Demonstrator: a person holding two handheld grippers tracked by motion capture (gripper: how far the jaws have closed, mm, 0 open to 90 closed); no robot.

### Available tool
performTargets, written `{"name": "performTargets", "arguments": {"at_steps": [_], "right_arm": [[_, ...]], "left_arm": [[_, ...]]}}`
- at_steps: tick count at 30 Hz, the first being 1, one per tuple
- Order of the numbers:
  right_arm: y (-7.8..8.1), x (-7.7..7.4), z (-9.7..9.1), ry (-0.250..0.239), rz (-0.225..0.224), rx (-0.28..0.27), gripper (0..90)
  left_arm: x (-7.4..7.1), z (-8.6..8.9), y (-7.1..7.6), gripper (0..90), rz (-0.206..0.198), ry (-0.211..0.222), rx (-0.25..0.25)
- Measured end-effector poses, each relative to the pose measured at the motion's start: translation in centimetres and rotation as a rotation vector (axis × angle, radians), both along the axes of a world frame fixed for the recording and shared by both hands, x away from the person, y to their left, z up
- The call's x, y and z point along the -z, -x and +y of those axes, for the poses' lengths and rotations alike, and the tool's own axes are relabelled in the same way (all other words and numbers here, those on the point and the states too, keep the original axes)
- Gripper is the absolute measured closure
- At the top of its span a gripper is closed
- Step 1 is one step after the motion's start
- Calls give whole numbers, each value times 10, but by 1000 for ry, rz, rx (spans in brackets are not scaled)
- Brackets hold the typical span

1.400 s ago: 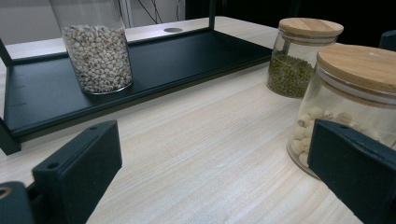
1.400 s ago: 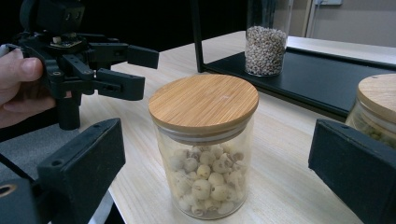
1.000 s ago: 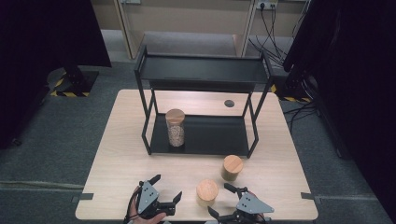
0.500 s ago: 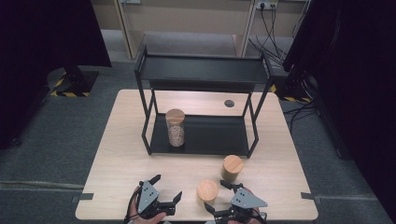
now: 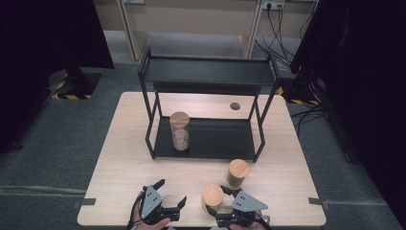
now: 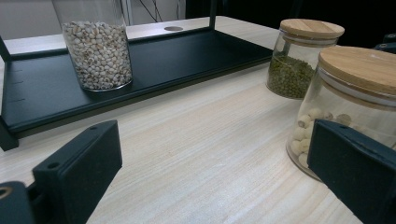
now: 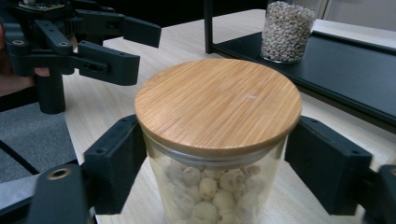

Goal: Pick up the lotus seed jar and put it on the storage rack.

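High view: near the table's (image 5: 119,158) bottom edge, the right gripper (image 5: 216,201) has just closed its jaws on the chickpea jar (image 5: 212,195). Open tabletop lies above the spread, empty left gripper (image 5: 171,192).

Right gripper view: both jaws press the jar's (image 7: 212,154) glass; its base is cut off.

Change noted at the right gripper (image 5: 216,200): a second ago it lay just right of the near jar (image 5: 212,197) on the surface, jaws spread and clear of the glass. It has since shifted slightly left toward that jar. Its jaws have just been closing, and the jar now stands between them, a black pad against the glass on each side below the wooden lid (image 7: 218,102).
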State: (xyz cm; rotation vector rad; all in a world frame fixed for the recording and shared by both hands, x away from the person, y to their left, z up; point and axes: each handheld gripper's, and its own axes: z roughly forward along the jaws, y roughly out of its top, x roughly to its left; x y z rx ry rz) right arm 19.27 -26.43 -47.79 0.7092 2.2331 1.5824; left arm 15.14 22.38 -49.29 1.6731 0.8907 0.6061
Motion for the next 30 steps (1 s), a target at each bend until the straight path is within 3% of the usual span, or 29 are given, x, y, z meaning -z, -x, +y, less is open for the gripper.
{"name": "performTargets", "arguments": {"at_steps": [12, 30], "right_arm": [[4, -10, 8, 30, -56, 19, 253], [-17, -34, 34, 19, -33, 80, 252]], "left_arm": [[0, 0, 0, 27, 2, 7, -6], [0, 2, 0, 27, 10, 15, -12]]}}
